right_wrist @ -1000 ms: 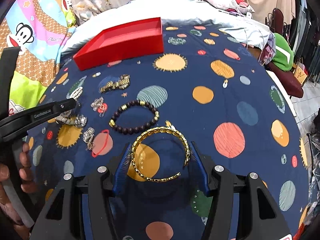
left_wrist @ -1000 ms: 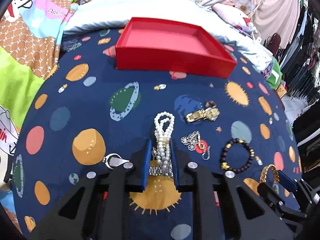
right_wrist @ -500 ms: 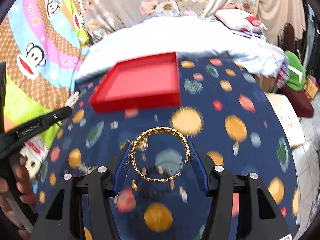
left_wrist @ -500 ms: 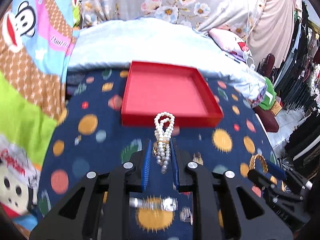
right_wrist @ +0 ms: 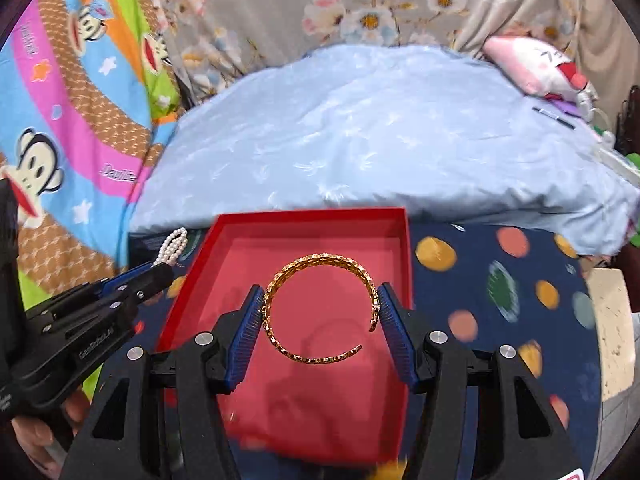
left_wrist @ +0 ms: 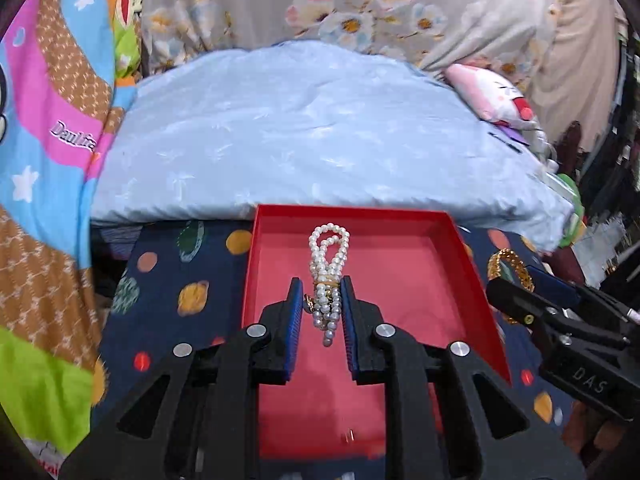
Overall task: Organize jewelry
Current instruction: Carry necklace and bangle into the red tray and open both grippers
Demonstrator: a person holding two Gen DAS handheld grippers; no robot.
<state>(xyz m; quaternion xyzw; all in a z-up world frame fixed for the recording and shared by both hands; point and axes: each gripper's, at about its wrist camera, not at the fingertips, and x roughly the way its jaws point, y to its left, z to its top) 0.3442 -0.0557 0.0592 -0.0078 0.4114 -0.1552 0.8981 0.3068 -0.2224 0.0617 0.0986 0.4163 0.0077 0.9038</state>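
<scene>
- The left gripper (left_wrist: 320, 300) is clamped on the pearl strand (left_wrist: 328, 276); the right gripper (right_wrist: 320, 320) on the gold bangle (right_wrist: 320, 308).
- Both hang over the red tray (left_wrist: 476, 288) — each should drop low before letting go, pieces kept apart.

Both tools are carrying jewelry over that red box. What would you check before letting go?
1. Pearl bracelet gripped by the left tool: ok.
2. Gold bangle clamped across the right tool: ok.
3. Both pieces appear over the red box: ok.
4. Box floor bare where visible: ok.
5. Height above the floor low enough for a gentle drop: cannot tell.
6. The two tools are apart: ok.
</scene>
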